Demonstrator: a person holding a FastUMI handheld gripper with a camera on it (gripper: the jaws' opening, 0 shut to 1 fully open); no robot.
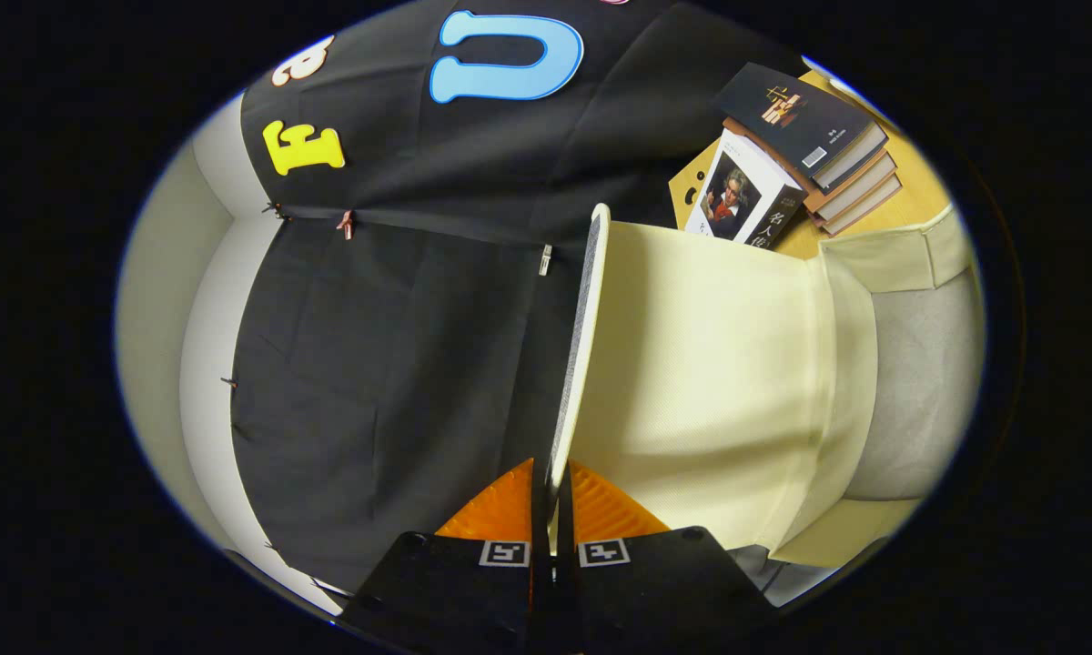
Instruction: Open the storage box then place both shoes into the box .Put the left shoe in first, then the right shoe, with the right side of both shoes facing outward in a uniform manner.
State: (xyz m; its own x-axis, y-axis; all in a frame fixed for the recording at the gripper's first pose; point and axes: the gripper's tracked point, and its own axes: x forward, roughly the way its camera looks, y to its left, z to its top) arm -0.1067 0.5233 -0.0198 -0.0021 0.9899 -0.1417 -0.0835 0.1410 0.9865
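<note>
Gripper: my gripper (553,491) is clenched on the thin edge of the storage box's lid (581,346); I see both fingers (496,509) pressing it from either side, no gap left between them.

Lid: I see it edge-on, rising from between the fingers toward 12 o'clock, its pale rim ending just short of the books. It stands swung up, not lying over the box.

Storage box: the cream fabric storage box (719,382) lies at 2 to 3 o'clock of the fingers, touching the lid along its hinge side. A grey lining (928,391) shows further out at 3 o'clock; I take that for the open interior, though I cannot be sure.

Beyond: a stack of books (810,146) sits on a wooden surface (910,200) at 1 o'clock, behind the box.

Shoes: I cannot say from here where they are.

Step in hand: opening the box, by my reading; the lid looks lifted most of the way.

Next move: I judge the lid must be carried past upright so it stays back unaided, then let go gently. After that I go for the left shoe first.
</note>
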